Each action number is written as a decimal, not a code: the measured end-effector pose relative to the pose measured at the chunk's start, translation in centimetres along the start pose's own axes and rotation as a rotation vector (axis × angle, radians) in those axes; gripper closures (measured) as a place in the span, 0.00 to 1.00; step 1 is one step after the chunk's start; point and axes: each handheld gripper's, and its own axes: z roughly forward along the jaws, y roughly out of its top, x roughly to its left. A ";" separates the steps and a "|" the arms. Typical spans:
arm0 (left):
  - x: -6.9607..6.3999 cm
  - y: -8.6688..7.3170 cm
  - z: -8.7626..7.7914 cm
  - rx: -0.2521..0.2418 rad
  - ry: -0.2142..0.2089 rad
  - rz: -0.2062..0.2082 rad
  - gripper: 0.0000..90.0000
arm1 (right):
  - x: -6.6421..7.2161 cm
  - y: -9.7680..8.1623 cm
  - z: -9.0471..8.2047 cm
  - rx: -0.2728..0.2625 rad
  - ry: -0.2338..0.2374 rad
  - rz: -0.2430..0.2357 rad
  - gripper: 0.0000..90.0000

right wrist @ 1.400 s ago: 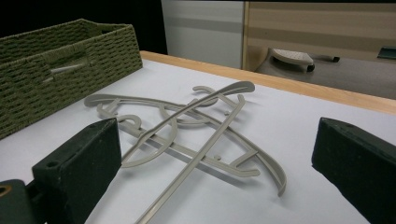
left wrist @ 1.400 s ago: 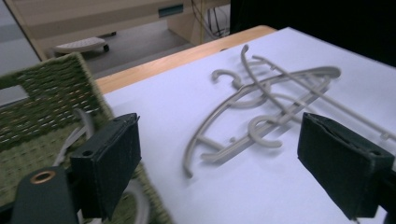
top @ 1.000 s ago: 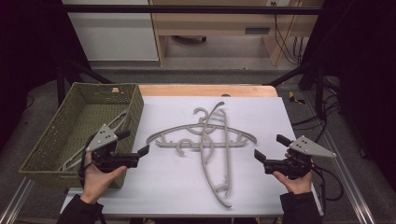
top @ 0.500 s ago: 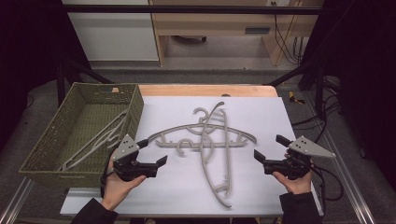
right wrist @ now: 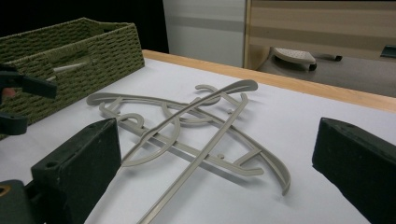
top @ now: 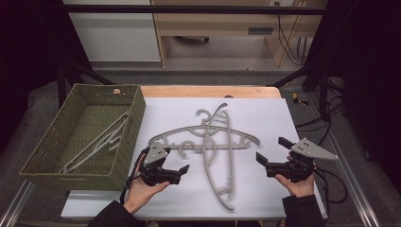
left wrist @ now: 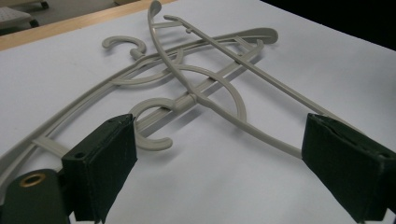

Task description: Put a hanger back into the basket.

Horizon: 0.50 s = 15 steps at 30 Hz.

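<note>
2 grey plastic hangers [top: 215, 144] lie crossed in the middle of the frame on the white sheet of the tabletop [top: 265, 118], one running left to right, the other laid over it top to bottom, so lifting the upper one first looks like the easier way to part them. A third hanger [top: 99, 142] lies inside the green woven basket [top: 52, 151] at the left of the frame, which suggests the crossed pair is meant to go there too. The left tool [top: 182, 169] sits at lower centre-left, jaws spread and empty, aimed at the near end of the crosswise hanger, probably lining up a grip. The right tool [top: 269, 153] waits at lower right, jaws also spread and empty, pointing at the pile from the other side
</note>
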 end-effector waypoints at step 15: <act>-2.2 -0.1 5.4 0.092 -0.021 -0.007 0.13 | 0.0 0.0 0.1 -0.003 0.001 0.000 0.01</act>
